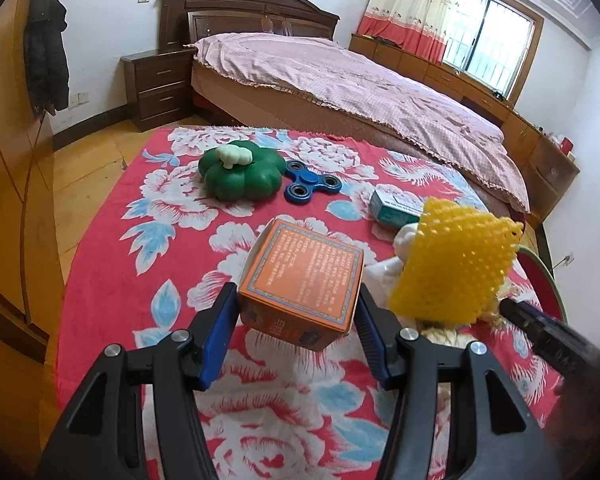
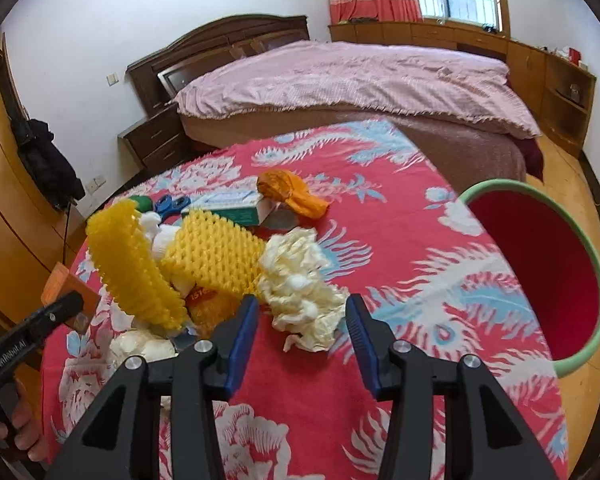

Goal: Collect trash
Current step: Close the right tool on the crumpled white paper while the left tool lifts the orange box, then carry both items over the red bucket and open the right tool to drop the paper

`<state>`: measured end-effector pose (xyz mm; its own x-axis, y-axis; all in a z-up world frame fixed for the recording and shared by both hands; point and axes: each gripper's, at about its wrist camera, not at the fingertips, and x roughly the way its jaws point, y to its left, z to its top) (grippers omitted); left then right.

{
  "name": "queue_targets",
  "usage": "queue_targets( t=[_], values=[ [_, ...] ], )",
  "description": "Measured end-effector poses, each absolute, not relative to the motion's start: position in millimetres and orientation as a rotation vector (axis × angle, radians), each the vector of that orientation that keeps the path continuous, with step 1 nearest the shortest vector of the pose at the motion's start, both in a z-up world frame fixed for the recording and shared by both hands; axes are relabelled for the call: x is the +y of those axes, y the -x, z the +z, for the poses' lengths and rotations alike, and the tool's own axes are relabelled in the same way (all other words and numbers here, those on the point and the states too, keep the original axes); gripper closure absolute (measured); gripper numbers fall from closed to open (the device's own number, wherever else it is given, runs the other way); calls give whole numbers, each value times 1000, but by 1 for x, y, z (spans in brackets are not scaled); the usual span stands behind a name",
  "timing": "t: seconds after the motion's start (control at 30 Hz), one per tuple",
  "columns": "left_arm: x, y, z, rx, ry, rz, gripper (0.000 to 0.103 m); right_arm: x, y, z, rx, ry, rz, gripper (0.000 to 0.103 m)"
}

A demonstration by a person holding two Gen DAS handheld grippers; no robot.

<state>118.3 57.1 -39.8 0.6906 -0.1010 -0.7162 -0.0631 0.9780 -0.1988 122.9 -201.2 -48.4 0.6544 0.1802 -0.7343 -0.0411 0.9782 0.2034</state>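
On the flowered red tabletop (image 1: 112,240), the left claw (image 1: 298,316) clamps an orange carton (image 1: 300,280), held clear of the cloth. To its right lies yellow foam netting (image 2: 216,256), then crumpled cream paper (image 2: 300,280) just ahead of the right claw (image 2: 302,320), whose jaws stand apart, gripping nothing. Farthest right, the red bin (image 2: 540,280) stands beside the tabletop.

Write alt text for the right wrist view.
The right gripper, jaws open, points at a crumpled cream paper wad on a red floral cloth. Yellow foam netting lies left, a red bin right.
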Motion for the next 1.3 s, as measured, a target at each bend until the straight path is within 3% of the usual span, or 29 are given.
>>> queue_targets(
  t=[0.2,0.37,1.03,1.3],
  values=[
    [53,-126,-47,822,231,-16,45,-201,-137,-68,891,-184,120,57],
    [49,-124,-44,815,225,-12,45,-205,-135,-67,862,-189,131,83],
    [-2,-86,20,697,143,-94,45,-253,-81,-14,754,-285,124,85],
    [-51,-93,27,736,125,-198,45,-298,-73,4,719,-323,101,85]
  ],
)
